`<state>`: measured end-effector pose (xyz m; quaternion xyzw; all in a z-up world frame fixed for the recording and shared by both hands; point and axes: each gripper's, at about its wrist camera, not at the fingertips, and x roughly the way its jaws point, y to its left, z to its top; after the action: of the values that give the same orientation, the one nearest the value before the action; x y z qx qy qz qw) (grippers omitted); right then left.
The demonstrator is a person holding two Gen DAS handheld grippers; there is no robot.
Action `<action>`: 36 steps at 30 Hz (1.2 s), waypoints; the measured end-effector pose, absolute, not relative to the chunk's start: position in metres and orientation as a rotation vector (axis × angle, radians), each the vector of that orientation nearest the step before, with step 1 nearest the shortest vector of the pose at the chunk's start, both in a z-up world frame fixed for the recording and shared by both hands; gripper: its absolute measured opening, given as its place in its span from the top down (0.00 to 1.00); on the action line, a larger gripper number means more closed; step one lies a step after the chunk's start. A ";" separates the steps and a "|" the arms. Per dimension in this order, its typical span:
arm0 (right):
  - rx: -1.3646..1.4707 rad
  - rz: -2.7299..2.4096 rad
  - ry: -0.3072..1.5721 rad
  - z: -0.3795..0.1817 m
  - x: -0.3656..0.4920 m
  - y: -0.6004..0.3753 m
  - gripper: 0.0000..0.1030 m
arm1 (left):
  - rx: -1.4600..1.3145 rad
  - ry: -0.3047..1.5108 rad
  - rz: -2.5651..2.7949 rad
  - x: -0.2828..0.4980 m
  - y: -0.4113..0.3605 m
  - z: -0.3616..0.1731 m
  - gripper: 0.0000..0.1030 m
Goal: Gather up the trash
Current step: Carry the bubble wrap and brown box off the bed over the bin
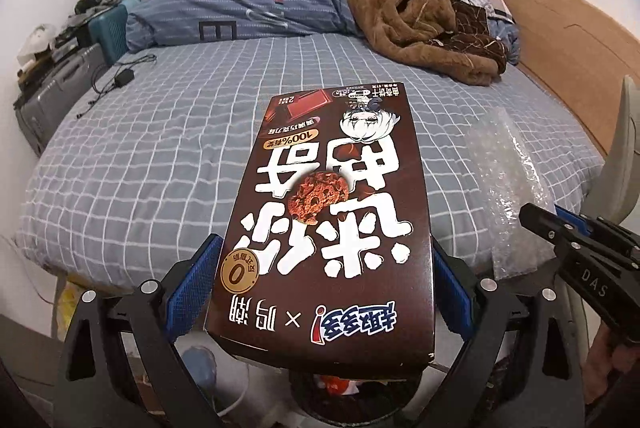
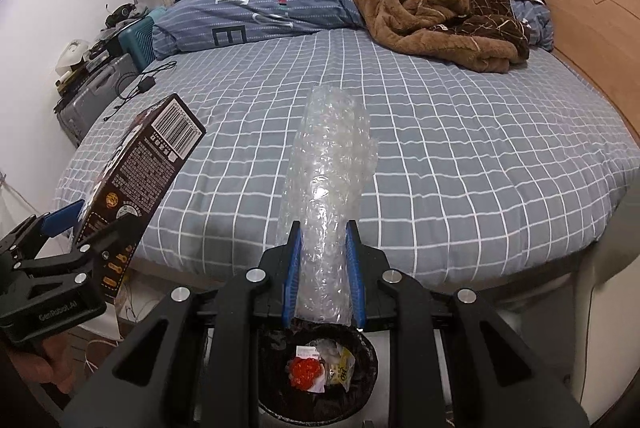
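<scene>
While both pieces of trash are off the bed (image 2: 440,156) and held in the air, the step in hand looks like the drop into the bin. The left gripper (image 1: 324,284) has its fingers clenched on the sides of a brown cookie box (image 1: 332,212), tilted up over the bed's edge. The right gripper (image 2: 323,268) grasps a crumpled roll of bubble wrap (image 2: 328,180) between its blue pads, directly above the black-lined trash bin (image 2: 276,368) on the floor, where a red scrap and wrappers already lie. Next, I judge, the right fingers need only release to let the wrap fall; the box must first be carried over the bin's mouth.
</scene>
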<state>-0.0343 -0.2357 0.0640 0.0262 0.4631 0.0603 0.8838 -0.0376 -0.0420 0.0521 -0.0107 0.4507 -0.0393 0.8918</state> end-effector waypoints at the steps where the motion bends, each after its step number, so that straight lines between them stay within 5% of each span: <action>1: 0.056 0.127 0.965 0.064 -0.037 -0.236 0.80 | -0.024 0.935 -0.080 -0.042 -0.042 0.052 0.10; 36: -0.006 0.131 1.079 -0.003 -0.128 -0.224 0.80 | -0.043 1.029 -0.060 -0.144 -0.045 -0.008 0.10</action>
<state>-0.1276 -0.2245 -0.0030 -0.0027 0.5132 0.0622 0.8560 -0.1438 -0.0449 -0.0082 -0.0203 0.4920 -0.0289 0.8699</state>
